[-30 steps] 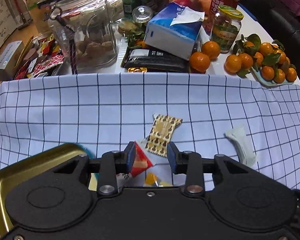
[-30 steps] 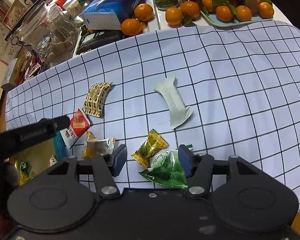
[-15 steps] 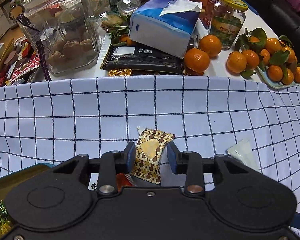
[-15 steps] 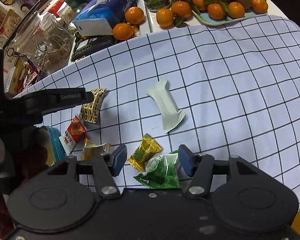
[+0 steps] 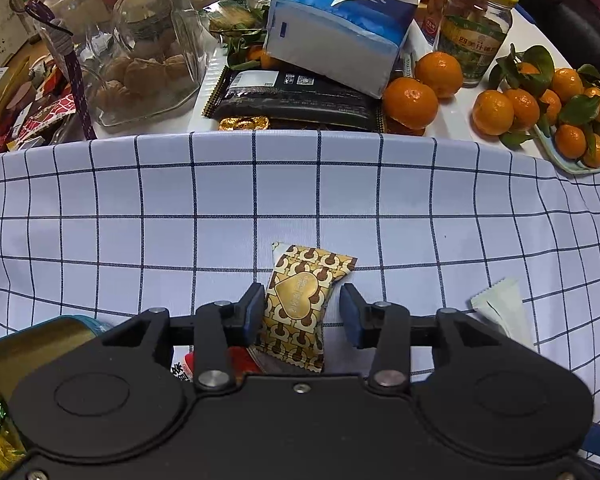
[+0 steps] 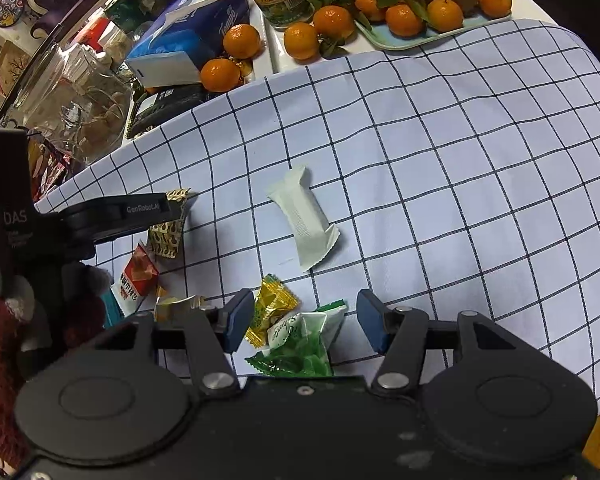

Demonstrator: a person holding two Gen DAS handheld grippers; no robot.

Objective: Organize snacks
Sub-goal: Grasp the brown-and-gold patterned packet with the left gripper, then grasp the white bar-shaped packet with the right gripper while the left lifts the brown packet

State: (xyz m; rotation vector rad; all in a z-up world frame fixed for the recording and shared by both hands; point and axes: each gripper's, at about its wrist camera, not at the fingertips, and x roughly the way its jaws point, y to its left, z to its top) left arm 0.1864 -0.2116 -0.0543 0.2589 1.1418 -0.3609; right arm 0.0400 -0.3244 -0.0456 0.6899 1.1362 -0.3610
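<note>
cloth (image 5: 140,208): woven, matt | gold wrapper (image 5: 300,304): glossy | jar (image 5: 136,32): glass

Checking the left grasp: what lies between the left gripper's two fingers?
The gold-and-brown patterned snack packet lies between the left gripper fingers, flat on the checked cloth; its jaws, just opened wider, don't press it. Left wrist view.

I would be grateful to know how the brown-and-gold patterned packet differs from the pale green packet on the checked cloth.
The brown-and-gold packet bears a mushroom-like pattern and a gold heart; the pale green packet is nearly plain. The patterned one is short and broad; the pale one is long and narrow. The patterned one lies between the open jaws of the left tool; the pale one lies clear of both tools. Both are sealed and lie flat on the cloth.
</note>
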